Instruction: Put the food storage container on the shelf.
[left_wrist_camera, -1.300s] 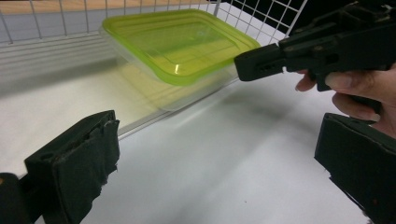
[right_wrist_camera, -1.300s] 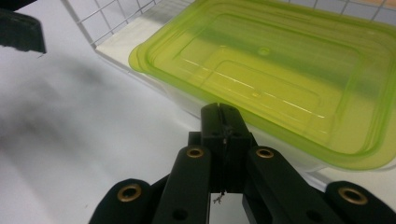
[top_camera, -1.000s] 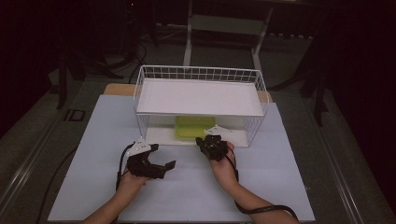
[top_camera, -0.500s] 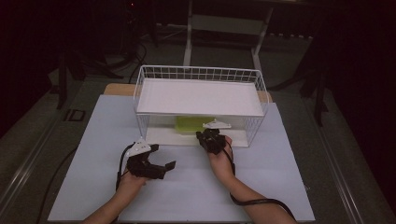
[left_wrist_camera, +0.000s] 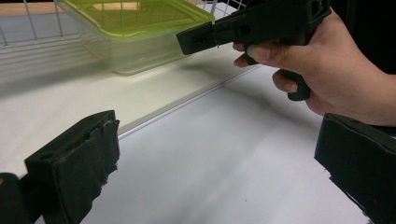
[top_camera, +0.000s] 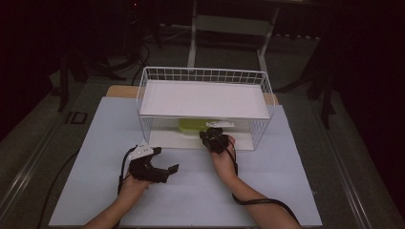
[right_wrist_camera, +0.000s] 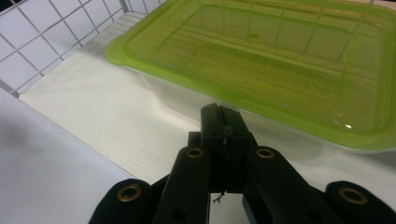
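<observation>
Dark room, floor and stand legs dim beyond; pale sheet covers the bench (top_camera: 296, 191). Left hand-held gripper (top_camera: 165, 171) rests low on the sheet near the front left, jaws spread wide, nothing between them; in its own view the two black pads (left_wrist_camera: 84, 163) stand far apart over bare white surface. Centre: white wire basket rack (top_camera: 153, 78) with a flat white shelf on top and an open front. On its lower floor sits a clear plastic container (right_wrist_camera: 196, 100) with a green lid (right_wrist_camera: 280, 60), lid closed, contents not discernible through the lid. Right hand-held gripper (right_wrist_camera: 223, 122) at the rack's front opening, jaws clenched together on nothing, tips just short of the container's near wall; touching or not, cannot tell. Since a second ago the right hand has advanced toward the rack, from the sheet in front of it to the opening; left hand unchanged, container in the same spot.
</observation>
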The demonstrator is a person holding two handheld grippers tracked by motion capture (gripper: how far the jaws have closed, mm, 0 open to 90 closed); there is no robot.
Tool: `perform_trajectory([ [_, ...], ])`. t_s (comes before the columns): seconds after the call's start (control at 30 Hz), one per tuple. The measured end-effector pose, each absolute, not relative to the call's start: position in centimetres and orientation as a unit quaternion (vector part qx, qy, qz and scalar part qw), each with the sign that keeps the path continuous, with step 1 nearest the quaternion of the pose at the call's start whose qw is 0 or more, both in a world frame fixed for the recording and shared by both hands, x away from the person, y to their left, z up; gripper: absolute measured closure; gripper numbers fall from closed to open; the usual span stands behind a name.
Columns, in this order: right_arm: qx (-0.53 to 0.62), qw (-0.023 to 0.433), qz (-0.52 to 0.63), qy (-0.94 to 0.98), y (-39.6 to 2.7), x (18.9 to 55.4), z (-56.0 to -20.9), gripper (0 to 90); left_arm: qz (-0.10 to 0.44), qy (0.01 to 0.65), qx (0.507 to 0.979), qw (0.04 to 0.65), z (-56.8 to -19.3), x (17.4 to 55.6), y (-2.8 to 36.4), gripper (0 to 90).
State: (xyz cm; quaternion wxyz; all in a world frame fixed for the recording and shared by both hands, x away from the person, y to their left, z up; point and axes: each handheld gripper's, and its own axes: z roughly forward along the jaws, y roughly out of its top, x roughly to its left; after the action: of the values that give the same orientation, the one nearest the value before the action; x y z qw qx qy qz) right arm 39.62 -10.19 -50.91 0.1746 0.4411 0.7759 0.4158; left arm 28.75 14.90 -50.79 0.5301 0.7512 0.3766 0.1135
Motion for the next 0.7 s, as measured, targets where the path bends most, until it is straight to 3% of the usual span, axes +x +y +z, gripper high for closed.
perform_trajectory([
  [0.7,0.418,0.166,0.435,0.780,-10.2,37.6,-50.0,85.6,0.114,0.363,0.752,0.539,-50.6,28.7,14.6,0.5],
])
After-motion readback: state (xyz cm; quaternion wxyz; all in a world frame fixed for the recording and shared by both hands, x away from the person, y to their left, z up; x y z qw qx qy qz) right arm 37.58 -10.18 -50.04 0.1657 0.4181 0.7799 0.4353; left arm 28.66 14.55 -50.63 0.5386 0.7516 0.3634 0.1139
